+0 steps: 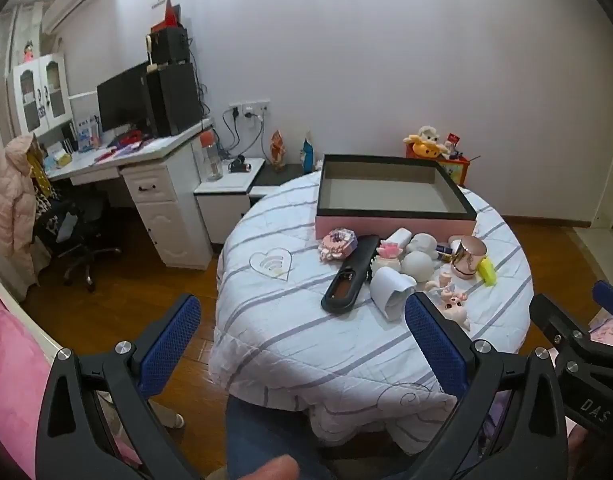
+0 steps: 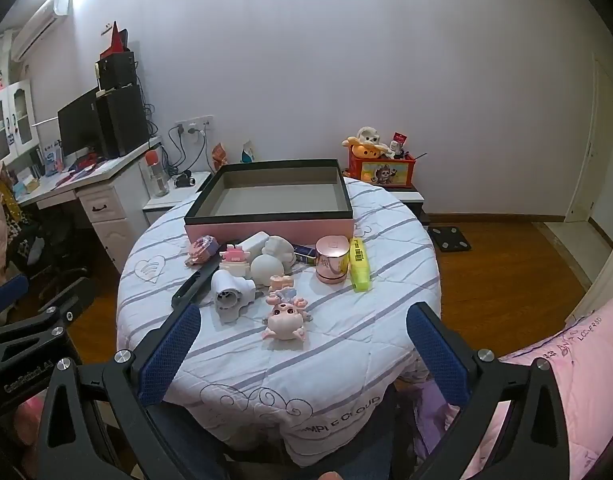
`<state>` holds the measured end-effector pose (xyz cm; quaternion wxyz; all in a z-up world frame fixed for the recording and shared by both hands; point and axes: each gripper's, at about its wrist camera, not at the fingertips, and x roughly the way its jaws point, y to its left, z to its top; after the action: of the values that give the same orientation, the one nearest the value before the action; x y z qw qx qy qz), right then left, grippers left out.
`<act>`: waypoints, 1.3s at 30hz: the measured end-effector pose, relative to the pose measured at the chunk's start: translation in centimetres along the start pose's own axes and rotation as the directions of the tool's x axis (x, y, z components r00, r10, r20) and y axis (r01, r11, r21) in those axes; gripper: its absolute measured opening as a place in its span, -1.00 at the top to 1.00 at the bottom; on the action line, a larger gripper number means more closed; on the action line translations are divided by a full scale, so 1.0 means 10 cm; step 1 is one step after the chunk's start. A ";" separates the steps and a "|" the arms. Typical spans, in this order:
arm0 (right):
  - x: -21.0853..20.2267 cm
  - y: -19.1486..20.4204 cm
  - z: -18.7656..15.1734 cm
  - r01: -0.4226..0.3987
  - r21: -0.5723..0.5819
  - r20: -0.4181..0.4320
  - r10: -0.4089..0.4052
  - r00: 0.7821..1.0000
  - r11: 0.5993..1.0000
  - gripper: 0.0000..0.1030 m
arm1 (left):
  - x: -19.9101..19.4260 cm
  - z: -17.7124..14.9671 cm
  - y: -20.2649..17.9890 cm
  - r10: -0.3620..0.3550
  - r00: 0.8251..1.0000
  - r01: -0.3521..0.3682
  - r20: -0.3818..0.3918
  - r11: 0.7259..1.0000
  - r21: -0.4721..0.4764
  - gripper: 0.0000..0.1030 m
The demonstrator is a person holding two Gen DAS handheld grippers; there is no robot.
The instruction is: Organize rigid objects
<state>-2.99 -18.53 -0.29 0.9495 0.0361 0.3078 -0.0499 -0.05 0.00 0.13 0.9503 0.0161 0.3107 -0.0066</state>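
Small toys (image 2: 284, 320) clustered before empty pink box (image 2: 268, 229).

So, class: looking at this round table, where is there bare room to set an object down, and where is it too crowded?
Free: the inside of the pink box, the cloth left of the black case around the heart print, and the near edge in front of the pink figurine. Crowded: the strip before the box, from the case to the yellow highlighter.

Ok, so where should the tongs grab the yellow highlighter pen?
Probably across the middle of the yellow highlighter, from above. It lies flat on the round table, long and narrow, pointing away. Its right side is free; the pink cup stands close on its left. The right tongs are open and closest.
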 end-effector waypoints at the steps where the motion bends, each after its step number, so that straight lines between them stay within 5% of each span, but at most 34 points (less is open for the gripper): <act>1: 0.00 0.00 0.00 0.004 -0.003 -0.005 -0.004 1.000 1.000 -1.00 | -0.01 0.01 0.00 -0.006 1.000 0.006 0.009 1.000 0.005 -1.00; 18: -0.15 0.04 0.05 0.009 -0.011 0.047 -0.009 0.999 1.000 -1.00 | -0.25 0.06 -0.02 0.011 0.995 -0.009 0.103 1.000 -0.026 -1.00; 39: -0.17 0.00 -0.02 0.020 0.006 0.056 -0.020 0.998 1.000 -1.00 | -0.25 -0.01 -0.07 -0.027 0.996 0.027 0.079 1.000 0.003 -1.00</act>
<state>-4.42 -18.41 0.56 0.9570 0.0343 0.2813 -0.0613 -2.13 -0.69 1.49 0.9617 0.0124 0.2730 -0.0204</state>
